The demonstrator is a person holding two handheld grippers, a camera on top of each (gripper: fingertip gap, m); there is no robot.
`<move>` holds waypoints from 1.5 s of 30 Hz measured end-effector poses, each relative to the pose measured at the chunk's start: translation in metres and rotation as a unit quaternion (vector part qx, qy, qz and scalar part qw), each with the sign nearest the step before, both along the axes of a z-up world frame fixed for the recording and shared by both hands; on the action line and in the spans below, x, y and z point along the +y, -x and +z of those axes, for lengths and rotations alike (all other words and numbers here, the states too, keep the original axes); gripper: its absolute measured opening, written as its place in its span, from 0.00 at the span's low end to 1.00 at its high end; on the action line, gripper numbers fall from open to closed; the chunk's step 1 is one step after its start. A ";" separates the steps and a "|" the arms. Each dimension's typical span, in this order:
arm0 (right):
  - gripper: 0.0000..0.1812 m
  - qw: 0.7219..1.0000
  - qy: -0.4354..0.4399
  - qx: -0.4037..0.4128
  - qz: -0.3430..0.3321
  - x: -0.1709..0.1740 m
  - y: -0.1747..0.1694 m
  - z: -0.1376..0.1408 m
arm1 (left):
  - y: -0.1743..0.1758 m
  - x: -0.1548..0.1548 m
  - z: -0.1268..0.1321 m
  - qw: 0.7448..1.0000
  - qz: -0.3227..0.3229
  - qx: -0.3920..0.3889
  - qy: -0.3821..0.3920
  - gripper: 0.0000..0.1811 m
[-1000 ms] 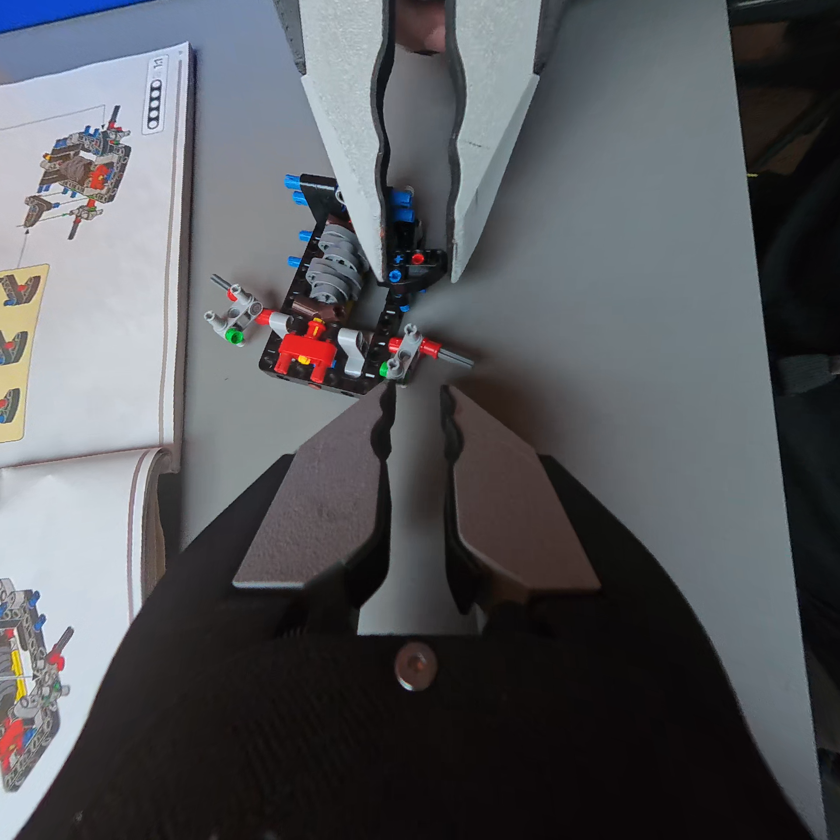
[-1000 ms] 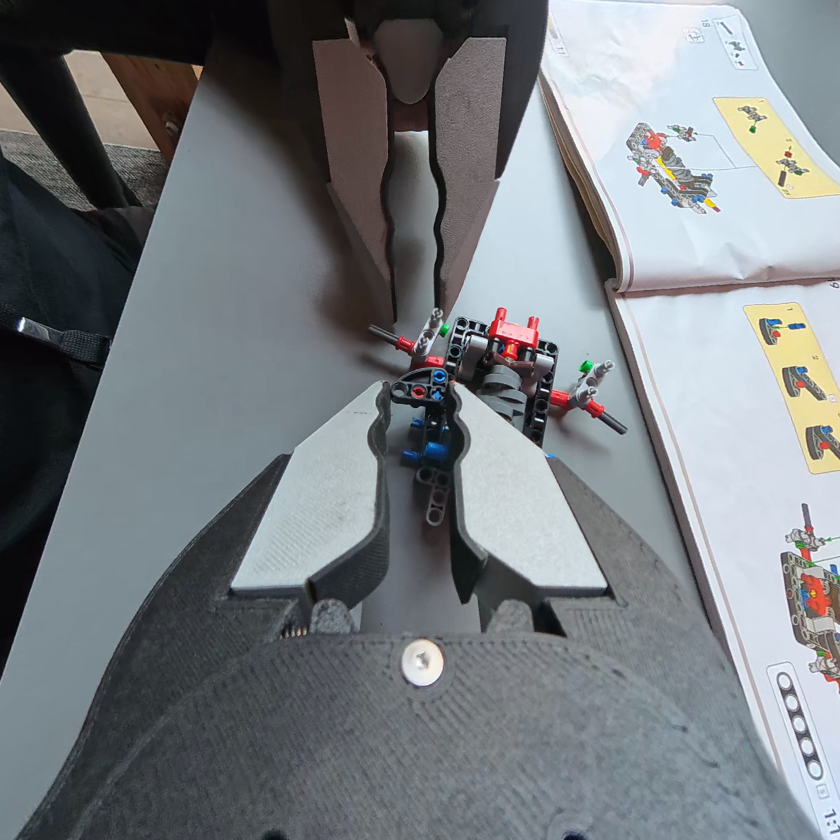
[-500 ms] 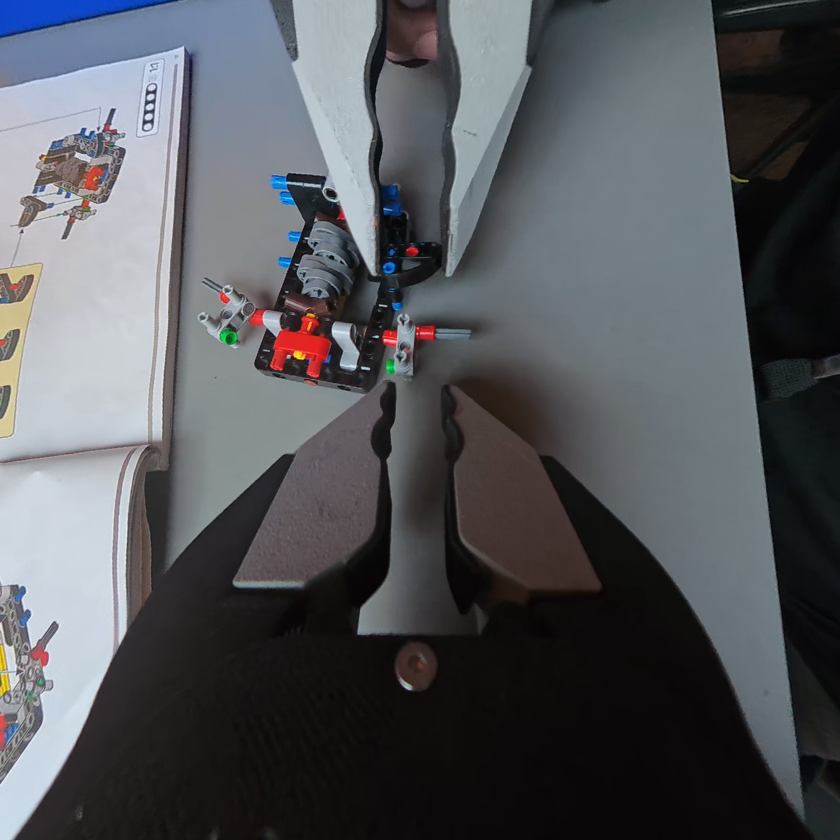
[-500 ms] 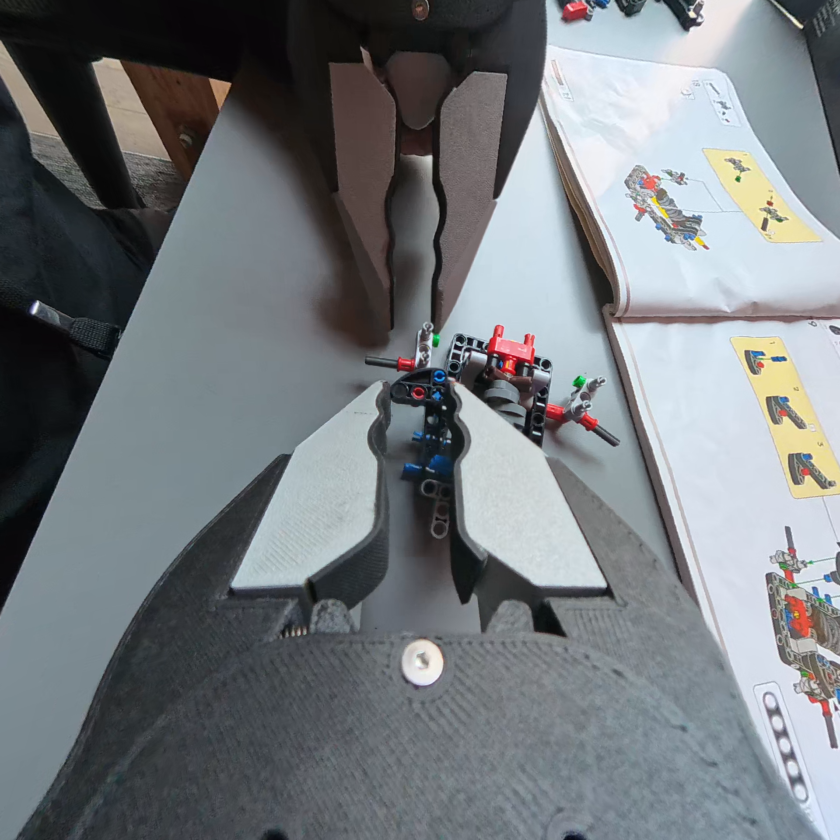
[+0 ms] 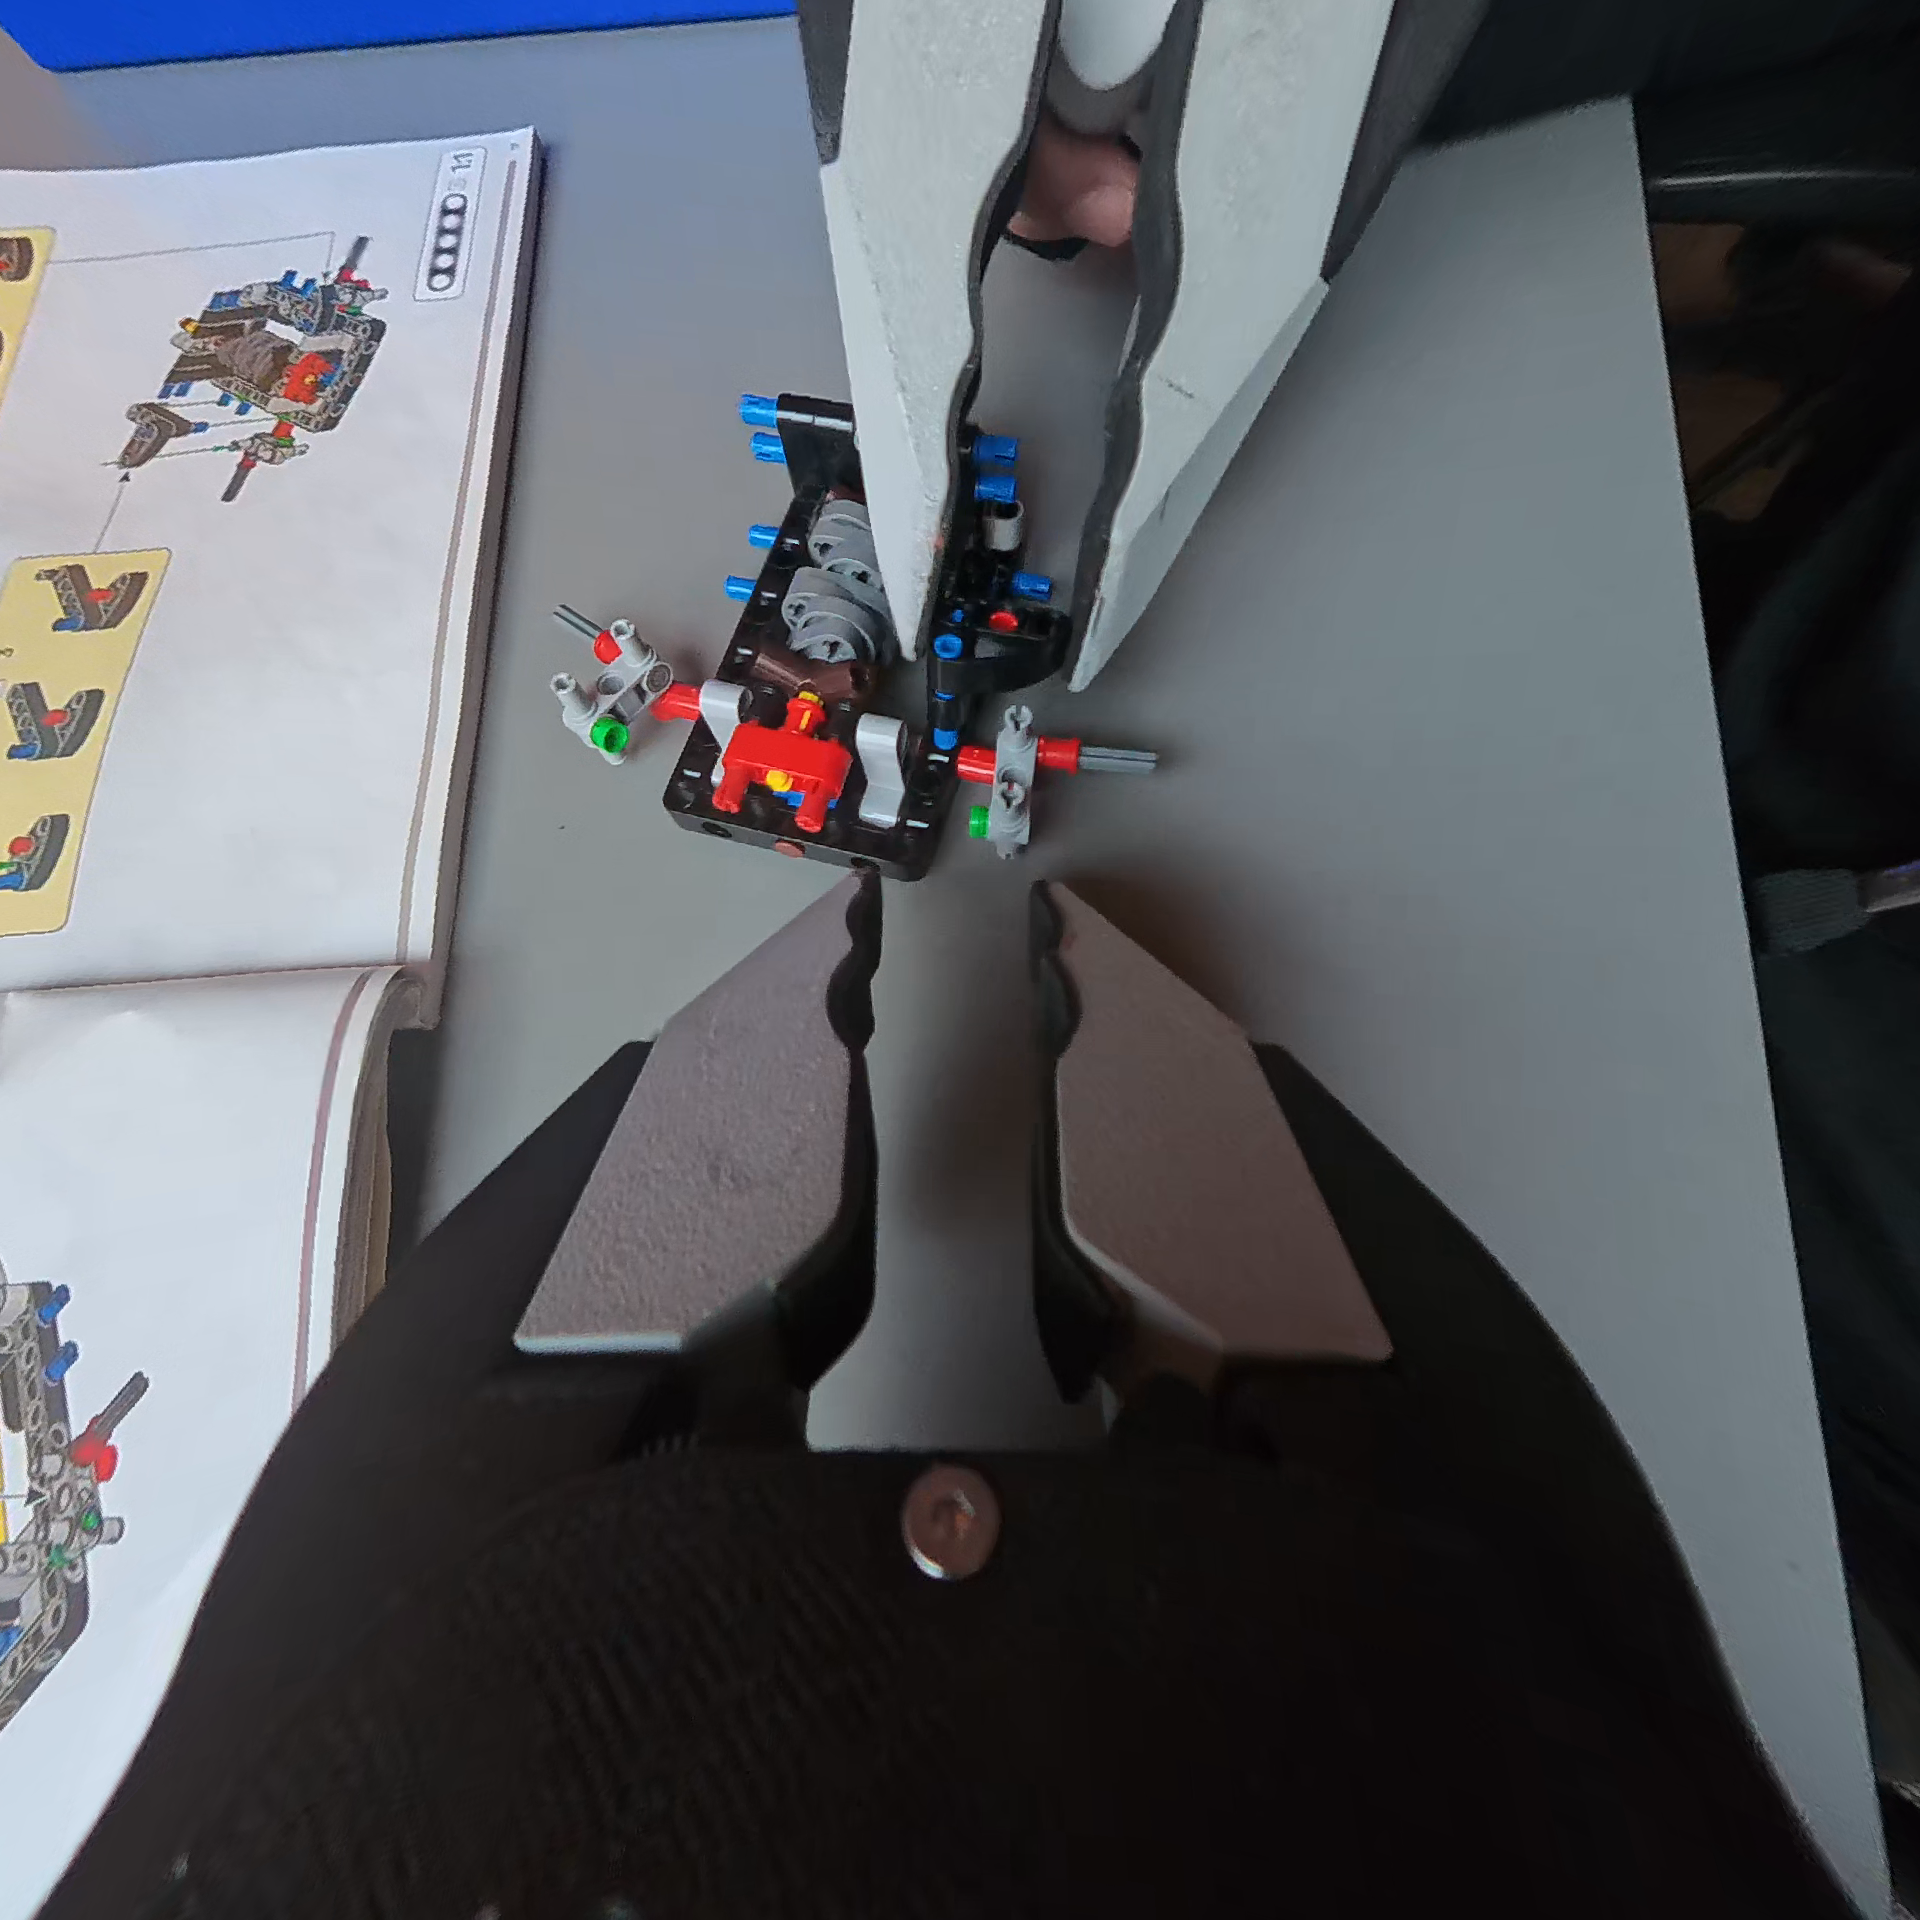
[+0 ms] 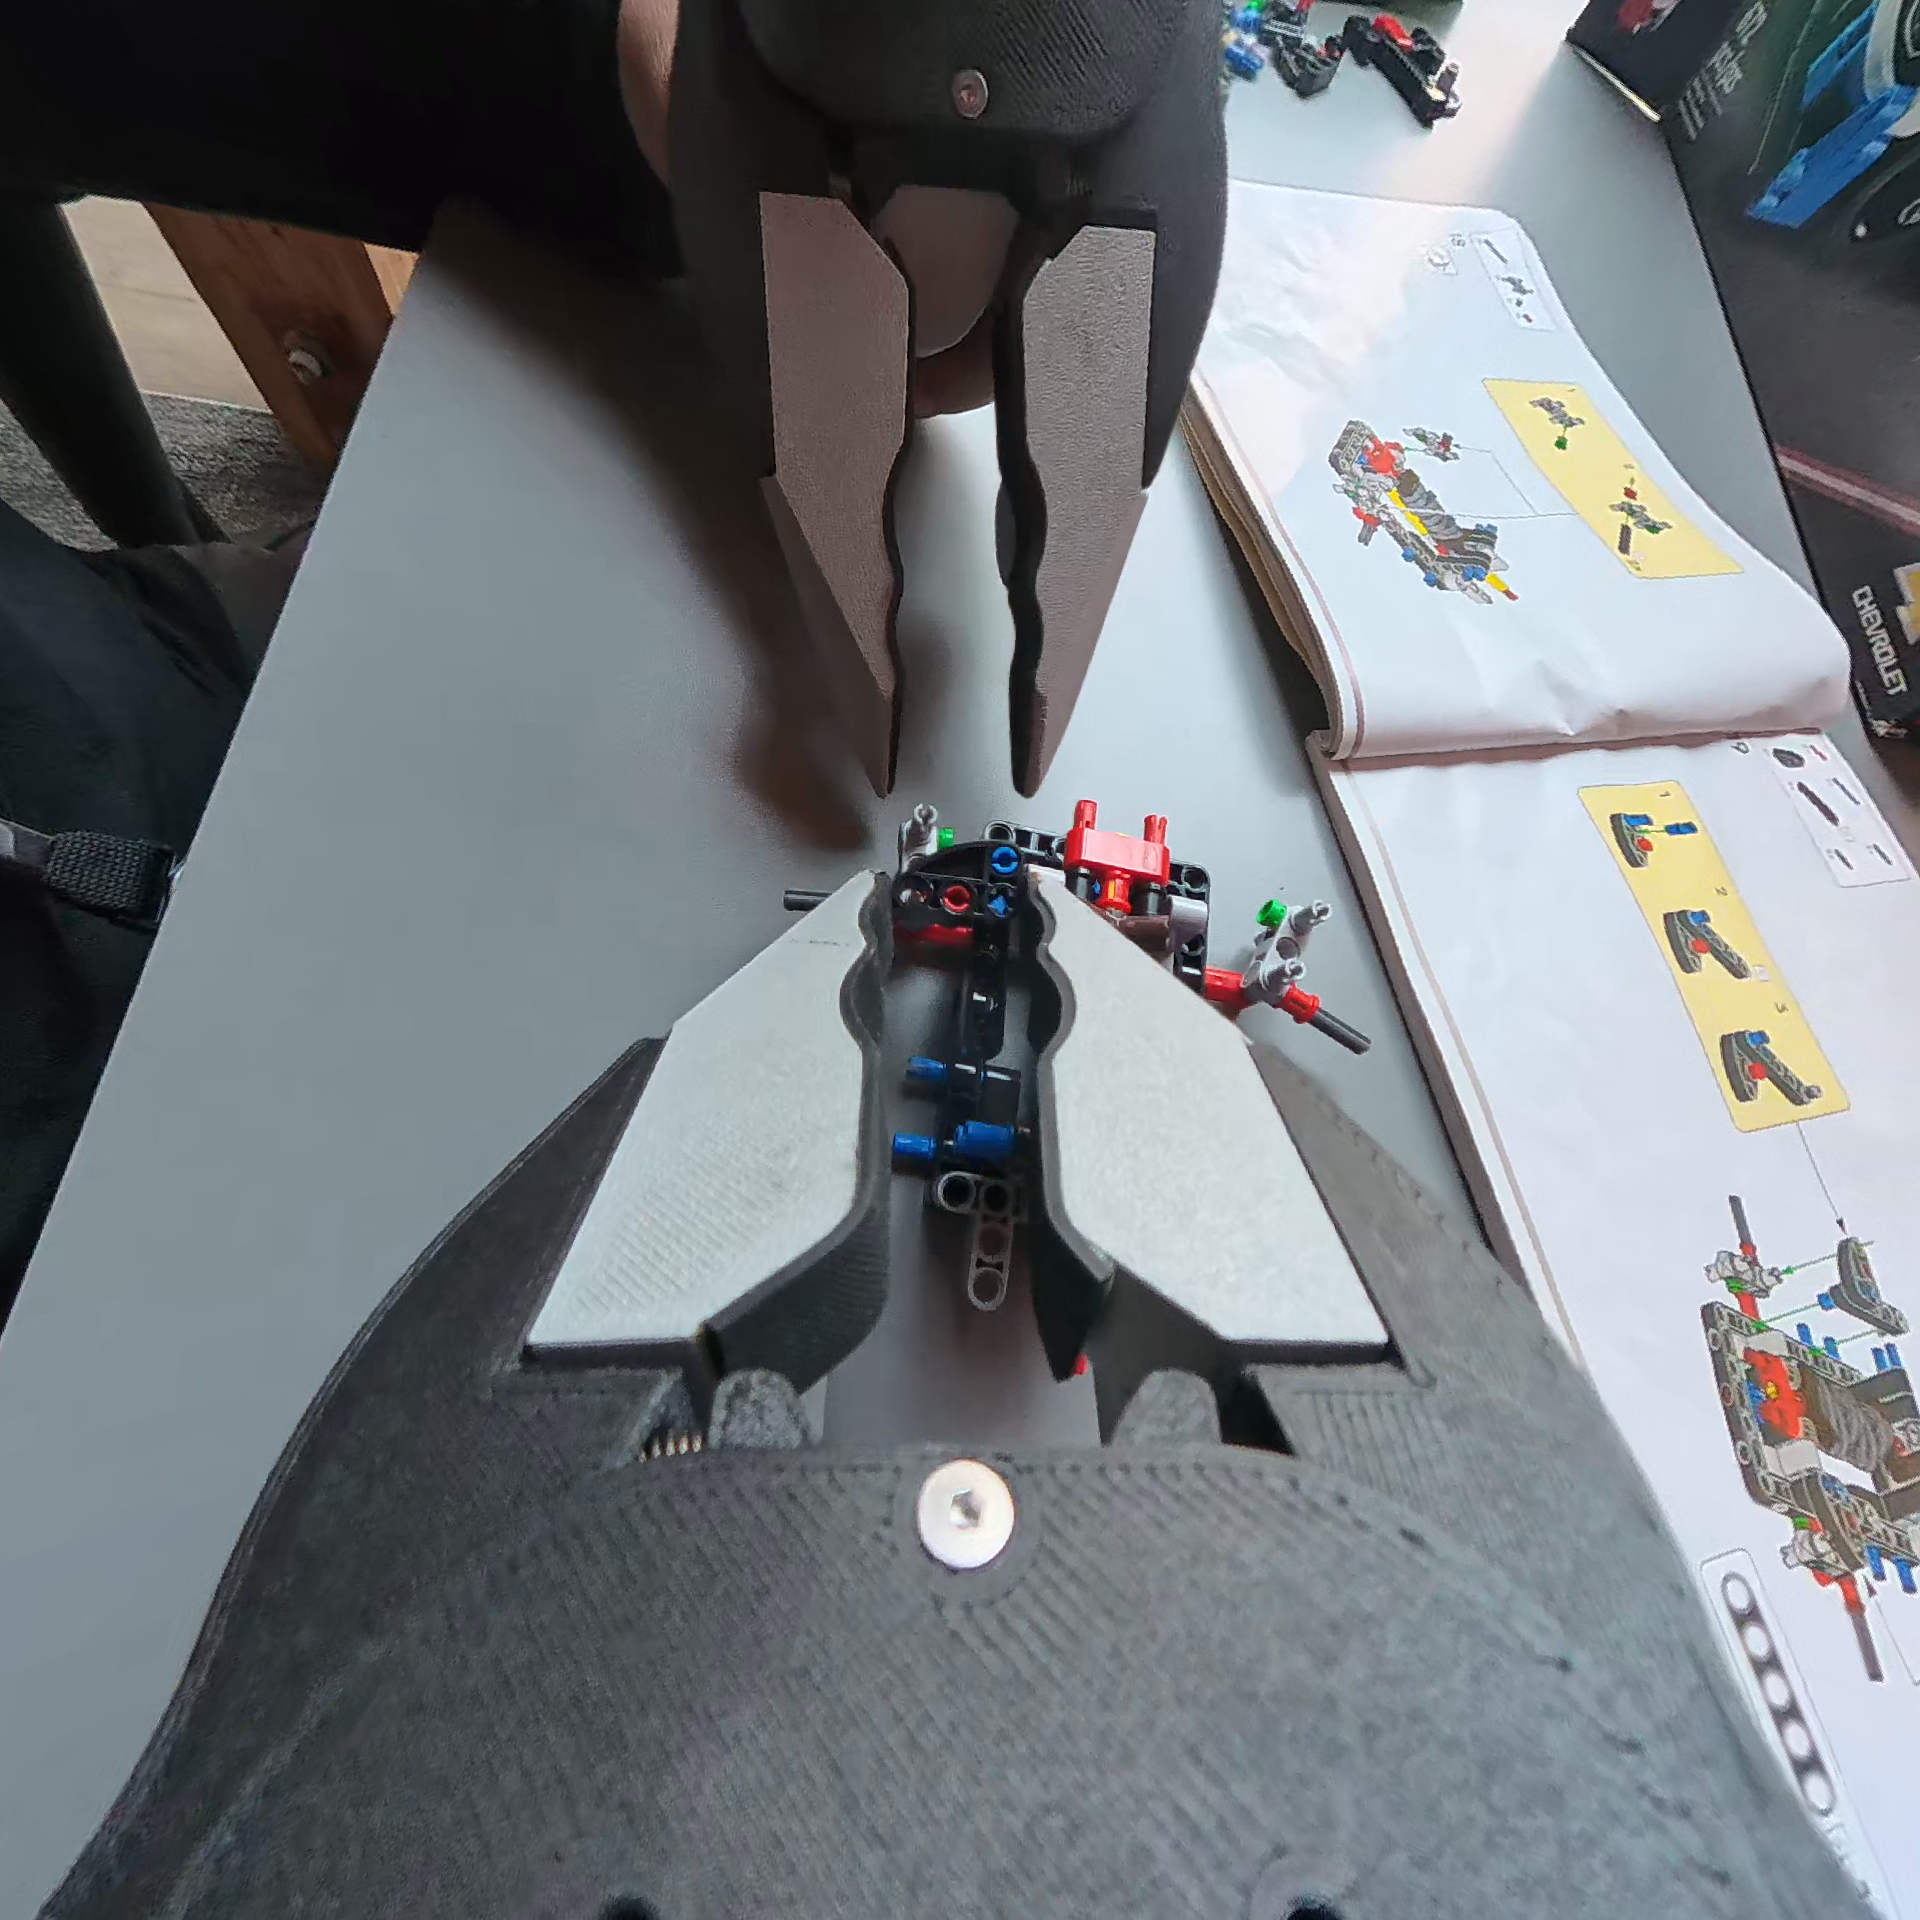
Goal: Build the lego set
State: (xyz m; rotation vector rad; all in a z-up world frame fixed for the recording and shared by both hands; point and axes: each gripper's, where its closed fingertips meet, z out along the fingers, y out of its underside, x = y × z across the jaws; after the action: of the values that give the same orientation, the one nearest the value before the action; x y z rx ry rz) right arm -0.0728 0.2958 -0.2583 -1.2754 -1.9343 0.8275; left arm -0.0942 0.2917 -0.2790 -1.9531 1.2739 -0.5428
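Grey tabletop is being shown from two wrist cameras facing each other across a small lego assembly. Nearest in the left wrist view, the left gripper is being held with its dark fingers spread and nothing between them, their tips just short of the assembly's black frame. Just beyond, the assembly is lying flat on the table, with red, grey and blue parts. At its far side, the right gripper is being kept pinched on a black curved piece at the frame's edge. An open instruction booklet is lying beside the assembly. Farther off, loose parts and boxes are being glimpsed.
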 end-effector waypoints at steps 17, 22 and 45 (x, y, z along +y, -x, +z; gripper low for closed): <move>0.11 1.000 0.005 -0.023 -0.006 0.005 -0.005 -0.003 | -0.001 0.014 -0.006 0.999 0.031 0.012 0.009 0.14; 0.11 1.000 0.018 -0.025 0.000 0.004 -0.003 -0.002 | -0.005 0.009 0.002 0.999 0.024 -0.020 0.018 0.26; 0.12 0.999 0.021 -0.037 0.009 0.002 -0.004 -0.003 | -0.027 -0.002 0.008 0.999 0.011 -0.013 -0.028 0.10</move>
State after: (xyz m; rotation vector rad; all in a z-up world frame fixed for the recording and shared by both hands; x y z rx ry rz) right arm -0.0692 0.2974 -0.2612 -1.3330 -1.9993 0.8451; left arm -0.0668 0.2892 -0.2712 -1.9049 1.2376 -0.5157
